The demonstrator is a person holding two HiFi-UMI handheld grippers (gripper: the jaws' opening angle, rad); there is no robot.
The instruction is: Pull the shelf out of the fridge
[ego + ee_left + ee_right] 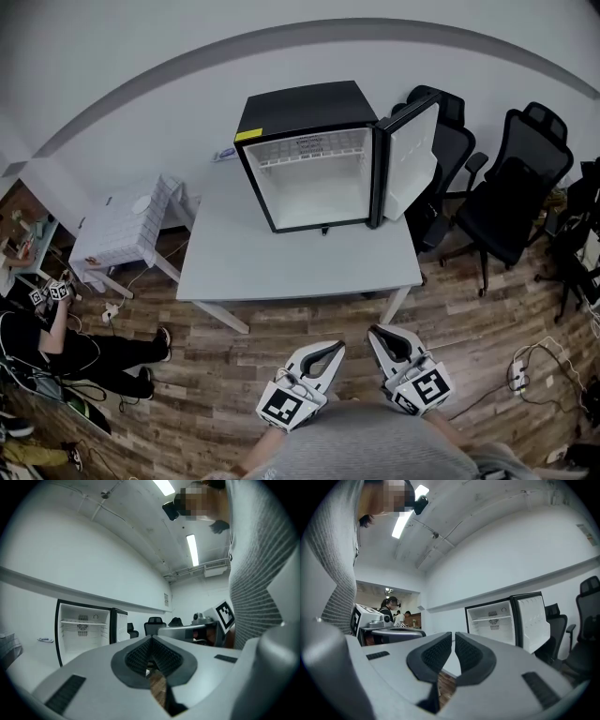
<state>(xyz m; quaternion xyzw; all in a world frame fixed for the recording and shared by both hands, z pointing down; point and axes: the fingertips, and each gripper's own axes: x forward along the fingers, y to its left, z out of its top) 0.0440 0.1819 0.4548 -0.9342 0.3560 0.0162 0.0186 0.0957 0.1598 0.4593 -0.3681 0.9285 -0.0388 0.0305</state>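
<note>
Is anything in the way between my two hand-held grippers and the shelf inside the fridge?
Nothing visible. The fridge door stands open to the right, leaving the shelf exposed, and the table in front of it is bare. The left hand-held gripper and right hand-held gripper, both shut and empty, hang short of the table.

- An office-like room with the feel of a test lab.
- Black swivel chairs (511,192) stand at the far right, beside a plain grey desk (281,272).
- Wood-look floor (225,366), white walls (141,75), strip lights (192,550) and exposed pipes (93,513) on the ceiling.
- A power strip (518,372) and loose cables (548,352) lie on the floor at the right.
- A small fridge (300,108) sits on the desk, door open.
- At the near left a seated person (66,342) holds marker cubes (52,293).
</note>
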